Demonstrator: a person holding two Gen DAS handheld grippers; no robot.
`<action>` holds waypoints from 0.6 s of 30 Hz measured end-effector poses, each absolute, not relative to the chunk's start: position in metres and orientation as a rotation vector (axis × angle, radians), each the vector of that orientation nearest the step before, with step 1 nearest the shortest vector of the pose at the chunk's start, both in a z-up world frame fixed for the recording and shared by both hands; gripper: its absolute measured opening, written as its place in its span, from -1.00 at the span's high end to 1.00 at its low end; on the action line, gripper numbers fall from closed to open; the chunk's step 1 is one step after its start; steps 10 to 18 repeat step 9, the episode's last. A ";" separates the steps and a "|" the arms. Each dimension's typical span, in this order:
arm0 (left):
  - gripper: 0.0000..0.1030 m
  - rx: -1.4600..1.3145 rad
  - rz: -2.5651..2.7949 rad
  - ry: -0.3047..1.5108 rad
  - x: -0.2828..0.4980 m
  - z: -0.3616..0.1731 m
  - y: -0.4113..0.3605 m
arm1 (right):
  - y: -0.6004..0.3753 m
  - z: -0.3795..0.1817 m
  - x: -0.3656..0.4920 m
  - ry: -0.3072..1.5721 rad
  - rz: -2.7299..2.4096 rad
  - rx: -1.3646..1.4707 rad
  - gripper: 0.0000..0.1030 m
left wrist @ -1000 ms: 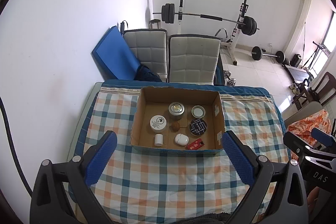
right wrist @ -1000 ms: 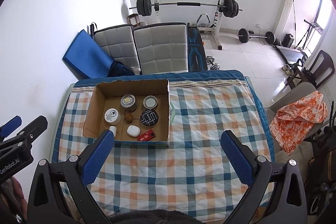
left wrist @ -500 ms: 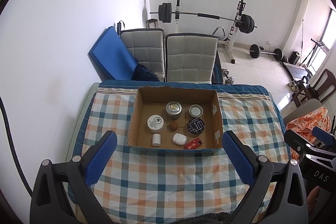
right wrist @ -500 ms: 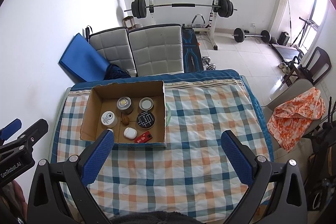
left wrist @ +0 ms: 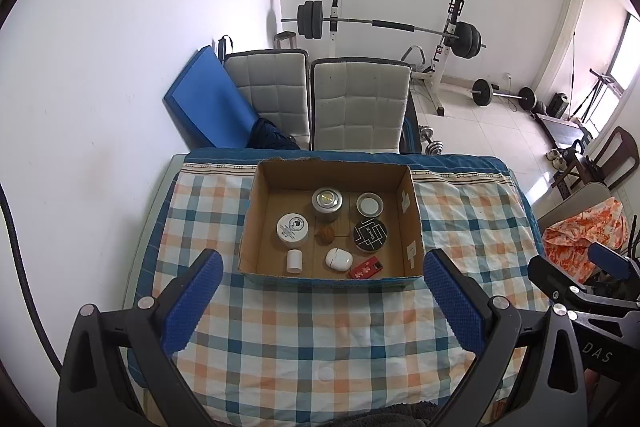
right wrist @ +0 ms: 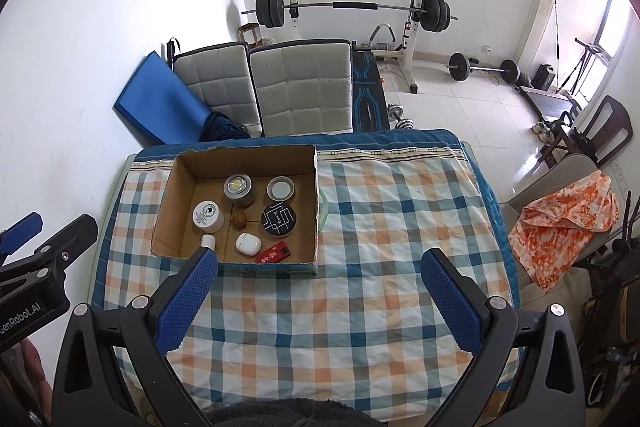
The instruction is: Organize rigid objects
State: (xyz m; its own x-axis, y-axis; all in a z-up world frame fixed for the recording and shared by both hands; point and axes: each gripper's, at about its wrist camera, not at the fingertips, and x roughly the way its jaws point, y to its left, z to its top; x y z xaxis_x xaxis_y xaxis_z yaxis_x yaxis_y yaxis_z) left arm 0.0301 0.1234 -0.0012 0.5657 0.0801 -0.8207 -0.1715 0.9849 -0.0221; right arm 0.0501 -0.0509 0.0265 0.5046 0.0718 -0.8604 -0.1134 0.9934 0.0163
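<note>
Box point(left wrist: 412, 227): 1 | items inside: 7 | left gripper point(left wrist: 324, 295), right gripper point(right wrist: 320, 295): jaws wide, empty

White walls, pale tiled floor point(right wrist: 472, 107) w/ glare. Table under a blue, orange & white checked cloth point(left wrist: 328, 339). Behind it 2 grey quilted chair backs point(left wrist: 360, 107) side by side, a blue mat point(left wrist: 208, 107) leaning on the left wall. At the back wall a bench-press rack w/ loaded barbell point(right wrist: 352, 7); a 2nd barbell point(right wrist: 482, 67) & dumbbells point(right wrist: 400, 119) on the floor. Right side: bright window point(right wrist: 600, 59), dark wooden chair point(right wrist: 608, 131), orange floral cloth point(right wrist: 564, 223) draped over a seat
</note>
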 end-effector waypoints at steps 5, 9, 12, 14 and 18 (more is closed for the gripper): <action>-1.00 -0.106 0.143 0.967 0.029 -0.006 0.125 | -0.049 0.022 0.049 1.048 0.112 -0.041 -1.00; -1.00 -0.101 0.143 0.966 0.029 -0.006 0.125 | -0.047 0.018 0.050 1.058 0.113 -0.041 -1.00; -1.00 -0.101 0.143 0.966 0.029 -0.006 0.125 | -0.047 0.018 0.050 1.058 0.113 -0.041 -1.00; -1.00 -0.101 0.143 0.966 0.029 -0.006 0.125 | -0.047 0.018 0.050 1.058 0.113 -0.041 -1.00; -1.00 -0.101 0.143 0.966 0.029 -0.006 0.125 | -0.047 0.018 0.050 1.058 0.113 -0.041 -1.00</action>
